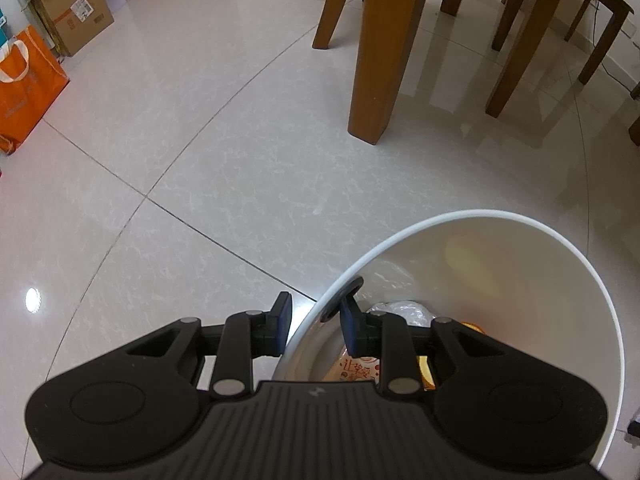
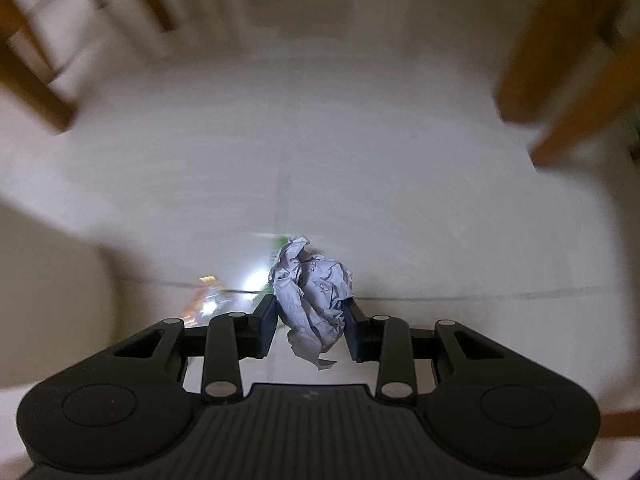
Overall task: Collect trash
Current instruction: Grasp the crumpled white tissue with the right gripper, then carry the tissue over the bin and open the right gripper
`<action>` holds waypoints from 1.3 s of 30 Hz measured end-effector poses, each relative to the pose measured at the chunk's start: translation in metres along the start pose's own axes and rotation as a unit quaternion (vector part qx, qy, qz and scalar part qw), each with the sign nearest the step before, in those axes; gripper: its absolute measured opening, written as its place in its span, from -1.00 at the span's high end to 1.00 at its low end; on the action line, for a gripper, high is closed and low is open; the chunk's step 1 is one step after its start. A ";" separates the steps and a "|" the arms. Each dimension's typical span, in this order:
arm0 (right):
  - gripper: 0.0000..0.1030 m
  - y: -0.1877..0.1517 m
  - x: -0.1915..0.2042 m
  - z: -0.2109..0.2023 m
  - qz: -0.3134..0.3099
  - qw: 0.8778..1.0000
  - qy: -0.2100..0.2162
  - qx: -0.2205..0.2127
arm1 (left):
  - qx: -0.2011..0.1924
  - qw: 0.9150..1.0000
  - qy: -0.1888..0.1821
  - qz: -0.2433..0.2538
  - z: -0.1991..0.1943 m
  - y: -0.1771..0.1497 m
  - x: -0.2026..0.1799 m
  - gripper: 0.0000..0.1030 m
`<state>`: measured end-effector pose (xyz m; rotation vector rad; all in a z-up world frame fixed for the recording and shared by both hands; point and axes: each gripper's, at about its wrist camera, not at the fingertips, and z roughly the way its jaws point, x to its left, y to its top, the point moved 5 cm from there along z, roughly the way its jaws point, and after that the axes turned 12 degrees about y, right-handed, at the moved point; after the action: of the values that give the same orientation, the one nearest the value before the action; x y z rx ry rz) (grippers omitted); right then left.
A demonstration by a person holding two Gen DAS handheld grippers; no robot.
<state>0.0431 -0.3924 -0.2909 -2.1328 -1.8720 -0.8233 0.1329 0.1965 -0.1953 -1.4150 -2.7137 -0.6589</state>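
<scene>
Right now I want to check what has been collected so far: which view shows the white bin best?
The left wrist view. The white bin fills its lower right, rim and inside visible, with wrappers at the bottom; the left hand-held gripper straddles its rim. The blurred right wrist view shows only crumpled paper in the right hand-held gripper, no clear bin.

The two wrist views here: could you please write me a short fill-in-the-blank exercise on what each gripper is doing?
1. The right gripper is shut on a ball of crumpled ____.
2. The left gripper straddles the rim of the white ____, one finger inside and one outside.
3. Left of the cardboard box stands a tote bag coloured ____.

Missing words: paper; bin; orange
</scene>
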 end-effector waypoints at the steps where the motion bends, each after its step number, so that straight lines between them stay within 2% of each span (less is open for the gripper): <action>1: 0.23 0.002 0.014 -0.010 -0.018 1.000 0.008 0.001 | 0.001 1.000 0.000 0.000 0.000 0.000 0.000 0.51; 8: 0.23 0.014 0.117 -0.061 -0.120 0.990 0.077 0.008 | 0.001 1.000 -0.004 0.008 0.000 0.002 0.001 0.52; 14: 0.23 0.013 0.197 -0.083 -0.191 0.972 0.136 0.025 | -0.012 0.999 0.006 0.032 -0.003 -0.002 -0.003 0.52; 19: 0.23 0.012 0.247 -0.087 -0.230 0.956 0.175 0.042 | -0.021 0.999 0.011 0.048 -0.005 -0.002 -0.006 0.52; 28: 0.23 0.006 0.305 -0.080 -0.259 0.939 0.214 0.073 | -0.031 0.997 0.016 0.062 -0.006 0.000 -0.010 0.51; 39: 0.22 0.005 0.343 -0.068 -0.301 0.924 0.212 0.101 | -0.028 0.998 0.014 0.054 -0.003 0.002 -0.010 0.51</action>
<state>0.0464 -0.1332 -0.0569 -1.1299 -2.2466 -1.0378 0.1397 0.1887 -0.1939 -1.5394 -2.5949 -0.7490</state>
